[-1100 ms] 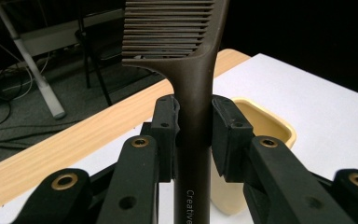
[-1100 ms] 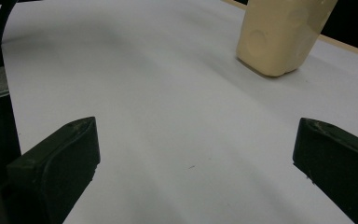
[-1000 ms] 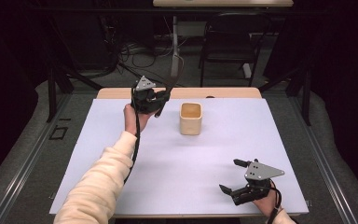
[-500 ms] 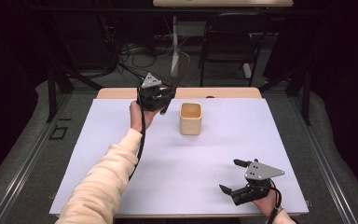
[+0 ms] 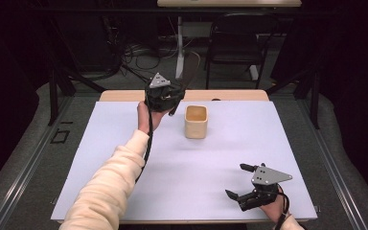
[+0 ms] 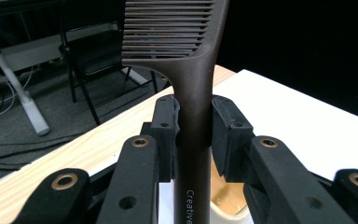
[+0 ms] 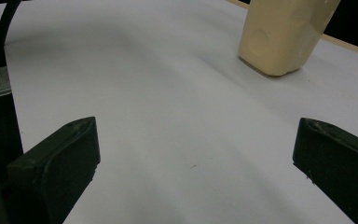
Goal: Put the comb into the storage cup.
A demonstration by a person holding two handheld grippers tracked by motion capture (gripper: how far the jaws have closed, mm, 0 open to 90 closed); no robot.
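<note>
Comb [image 6: 186, 60] was the thing in play: you held its dark handle clamped between the fingers [image 6: 165, 135] of your left gripper [image 5: 165, 98], raised above the far edge of the worktop [image 5: 100, 158], just to the left of the cream cup [image 5: 196, 121]. In the left gripper view the comb's long axis ran straight up out of the grip, teeth at the top and handle end pointing down past the fingers, with the cup's open mouth [image 6: 228, 200] showing just below and slightly to the side of that handle end. That was the relation that mattered: judging by it, the handle sat nearly over the cup but not yet inside it, so a small shift toward the cup and a straight descent looked like what a drop-in would need. Your left hand [image 5: 146, 117] was by far the nearer one. Your right gripper [image 5: 242, 194] rested low at the near right corner, well apart from the cup, its fingers [image 7: 58, 158] spread wide and holding nothing.
</note>
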